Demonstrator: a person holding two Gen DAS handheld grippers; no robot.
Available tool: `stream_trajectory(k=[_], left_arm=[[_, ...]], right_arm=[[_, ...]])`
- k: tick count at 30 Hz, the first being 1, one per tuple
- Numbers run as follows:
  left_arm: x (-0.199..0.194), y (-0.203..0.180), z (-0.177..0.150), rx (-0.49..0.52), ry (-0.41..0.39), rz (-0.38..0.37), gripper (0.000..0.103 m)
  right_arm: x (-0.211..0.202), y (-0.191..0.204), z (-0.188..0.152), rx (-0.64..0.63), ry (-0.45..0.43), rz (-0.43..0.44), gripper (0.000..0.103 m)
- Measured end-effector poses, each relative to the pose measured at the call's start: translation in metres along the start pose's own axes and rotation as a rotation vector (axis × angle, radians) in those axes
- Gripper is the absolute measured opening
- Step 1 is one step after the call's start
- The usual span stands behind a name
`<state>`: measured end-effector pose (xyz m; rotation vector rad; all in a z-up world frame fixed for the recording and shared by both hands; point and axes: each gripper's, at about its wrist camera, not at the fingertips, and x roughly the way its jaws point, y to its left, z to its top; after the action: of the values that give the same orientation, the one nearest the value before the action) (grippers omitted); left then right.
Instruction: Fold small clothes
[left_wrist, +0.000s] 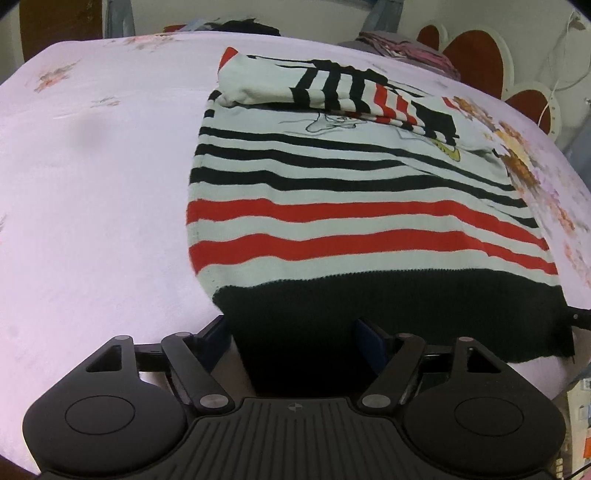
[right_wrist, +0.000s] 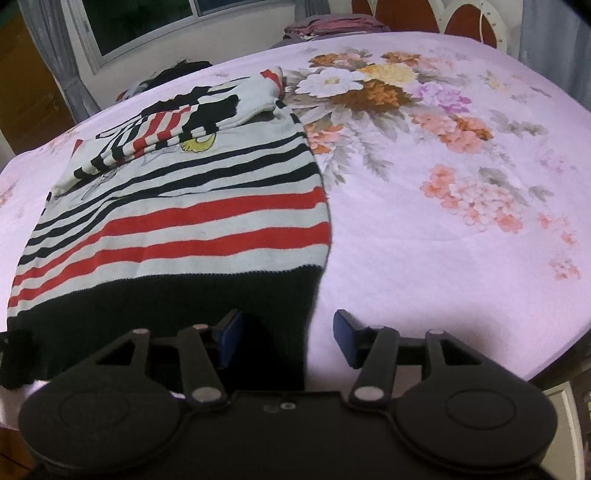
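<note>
Two grippers, both spread wide, nothing pinched. Left gripper (left_wrist: 295, 341) sits at 6 o'clock of its view, blue pads (left_wrist: 371, 345) apart, straddling the left corner of the black hem (left_wrist: 388, 314) of the striped sweater (left_wrist: 332, 206); hem cloth lies between the fingers, contact with the pads can't be told. Right gripper (right_wrist: 288, 339) also at 6 o'clock of its view, straddling the hem's right corner: left pad (right_wrist: 229, 341) over black knit, right pad (right_wrist: 345, 341) over bare sheet. Sweater (right_wrist: 177, 221) lies flat on the pink floral bedsheet (left_wrist: 92, 184), hem nearest the grippers, red stripes above it, thinner black stripes further up toward 12. Both sleeves (left_wrist: 332, 90) folded across the chest at the far end, striped cuffs overlapping a cartoon print with a yellow patch (right_wrist: 197, 144). Big flower bouquet print (right_wrist: 369, 88) on the sheet at 1 o'clock in the right view, just beside the sweater's right edge. Beyond the bed: folded pinkish clothes pile (right_wrist: 332, 25) at 12, dark clothes heap (right_wrist: 177, 70) at 11, window (right_wrist: 147, 22) at 11, red-and-white headboard (left_wrist: 480, 55) at 1 in the left view.
</note>
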<state>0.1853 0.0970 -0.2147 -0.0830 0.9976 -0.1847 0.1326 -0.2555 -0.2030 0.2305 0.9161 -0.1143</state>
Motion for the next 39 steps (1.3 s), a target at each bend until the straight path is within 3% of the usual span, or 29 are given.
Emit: stream_trajectory(k=[3, 10, 12, 14, 17, 20, 27, 31, 34, 35, 39], left_arm=[[0.002, -0.006, 0.002, 0.015, 0.006, -0.012, 0.074], [0.007, -0.016, 0.009, 0.034, 0.018, -0.02, 0.072], [0.007, -0.016, 0.01, 0.04, 0.019, -0.017, 0.063], [0.005, -0.012, 0.012, 0.031, 0.021, -0.032, 0.044], [0.004, -0.005, 0.013, 0.0, 0.032, -0.064, 0.031], [0.002, 0.0, 0.011, -0.026, 0.041, -0.087, 0.031], [0.006, 0.006, 0.01, -0.08, 0.085, -0.136, 0.031], [0.005, 0.01, 0.011, -0.071, 0.092, -0.157, 0.029], [0.005, 0.016, 0.012, -0.064, 0.104, -0.168, 0.025], [0.005, 0.017, 0.012, -0.054, 0.109, -0.17, 0.025], [0.007, 0.015, 0.013, -0.067, 0.117, -0.168, 0.025]], right_arm=[[0.005, 0.008, 0.002, -0.024, 0.004, 0.004, 0.055], [0.013, 0.022, 0.009, -0.096, 0.028, 0.023, 0.037], [0.013, 0.018, 0.011, -0.081, 0.033, 0.035, 0.029], [0.013, 0.014, 0.014, -0.06, 0.042, 0.051, 0.023], [0.013, 0.008, 0.017, -0.033, 0.055, 0.066, 0.018], [0.012, 0.006, 0.018, -0.025, 0.075, 0.073, 0.026], [0.015, 0.006, 0.02, -0.017, 0.114, 0.082, 0.031], [0.013, 0.006, 0.021, -0.017, 0.128, 0.079, 0.02], [0.012, 0.003, 0.022, -0.017, 0.136, 0.081, 0.018], [0.012, 0.004, 0.022, -0.031, 0.138, 0.071, 0.025], [0.015, 0.008, 0.022, -0.046, 0.157, 0.075, 0.03]])
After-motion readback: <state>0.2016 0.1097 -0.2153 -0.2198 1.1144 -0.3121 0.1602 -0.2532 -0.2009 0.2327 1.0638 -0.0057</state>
